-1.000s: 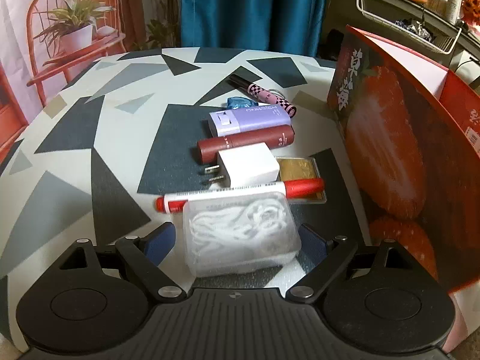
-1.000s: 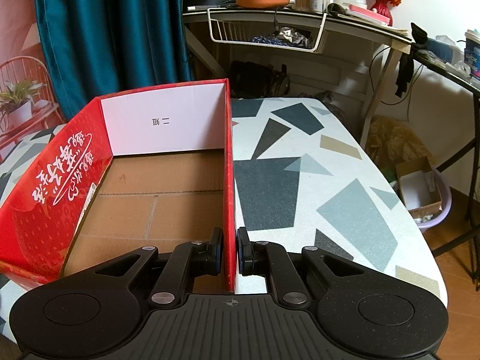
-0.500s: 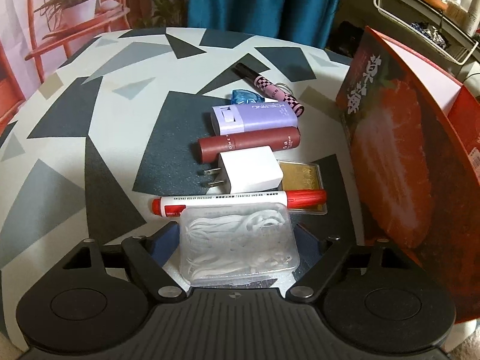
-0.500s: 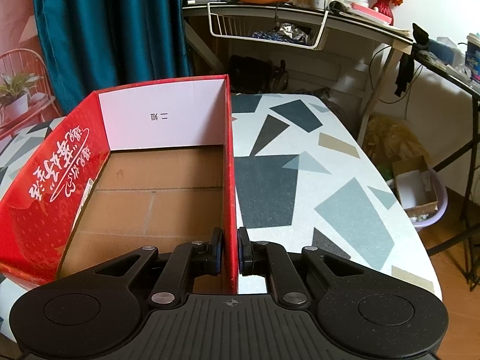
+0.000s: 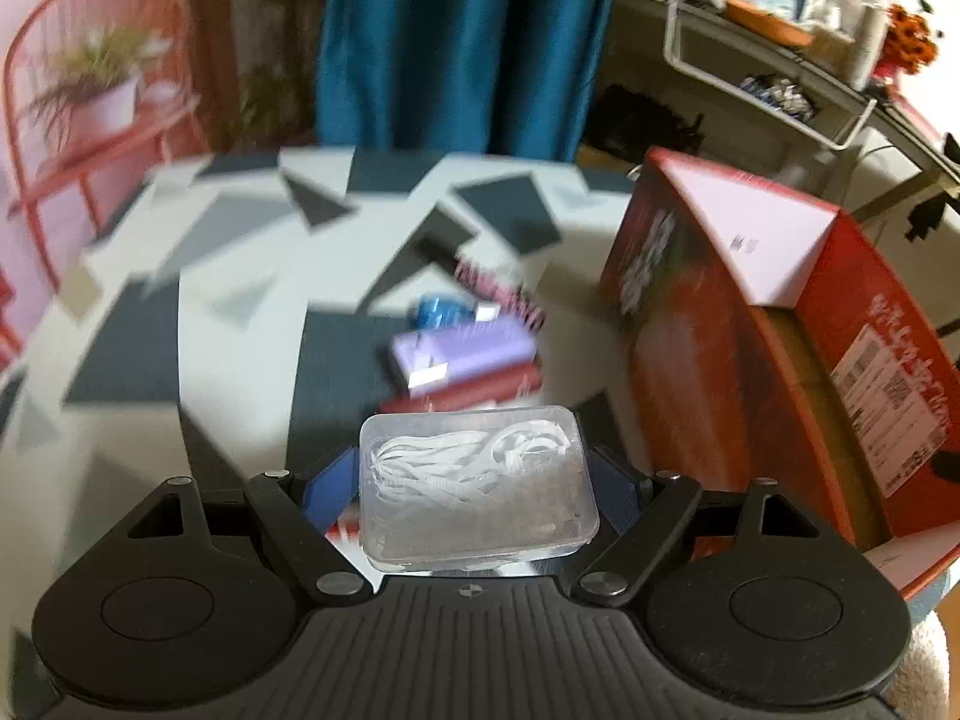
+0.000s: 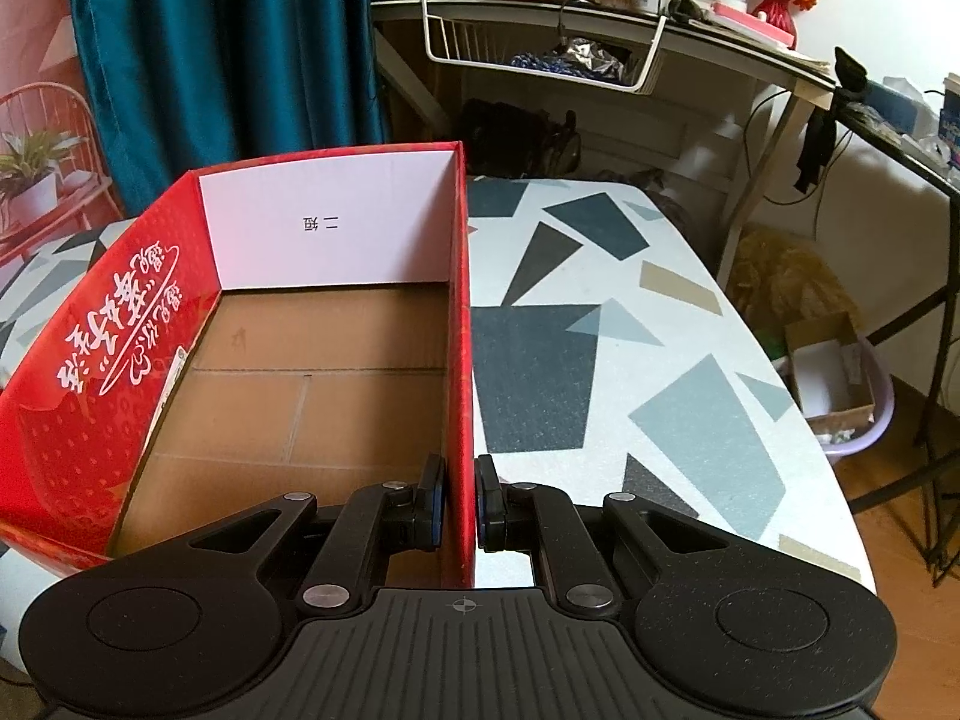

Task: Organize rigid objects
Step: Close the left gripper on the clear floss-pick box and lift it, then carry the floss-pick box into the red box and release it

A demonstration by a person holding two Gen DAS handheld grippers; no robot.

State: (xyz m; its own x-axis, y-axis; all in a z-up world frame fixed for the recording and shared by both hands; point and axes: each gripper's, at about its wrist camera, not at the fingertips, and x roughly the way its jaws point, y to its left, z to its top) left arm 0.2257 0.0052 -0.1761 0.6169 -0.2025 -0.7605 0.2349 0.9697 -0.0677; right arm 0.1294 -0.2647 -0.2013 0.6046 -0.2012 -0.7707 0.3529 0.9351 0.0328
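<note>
My left gripper (image 5: 477,480) is shut on a clear plastic case (image 5: 477,489) holding a white cable and lifts it above the table. Behind it, blurred, lie a purple box (image 5: 462,351), a dark red tube (image 5: 480,387), a blue item (image 5: 438,309) and a pink patterned pen (image 5: 501,294). The red strawberry box (image 5: 738,372) stands to the right. My right gripper (image 6: 461,501) is shut on the right wall of the red box (image 6: 459,330); its brown cardboard floor (image 6: 312,384) is bare.
The patterned table (image 6: 600,360) extends right of the box. A desk with a wire basket (image 6: 540,54) stands behind, teal curtain (image 6: 222,48) at the back, and a bin (image 6: 840,384) on the floor to the right.
My left gripper closed on the clear case and lifted it off the table; the view is now blurred from motion. My right gripper stayed clamped on the box wall.
</note>
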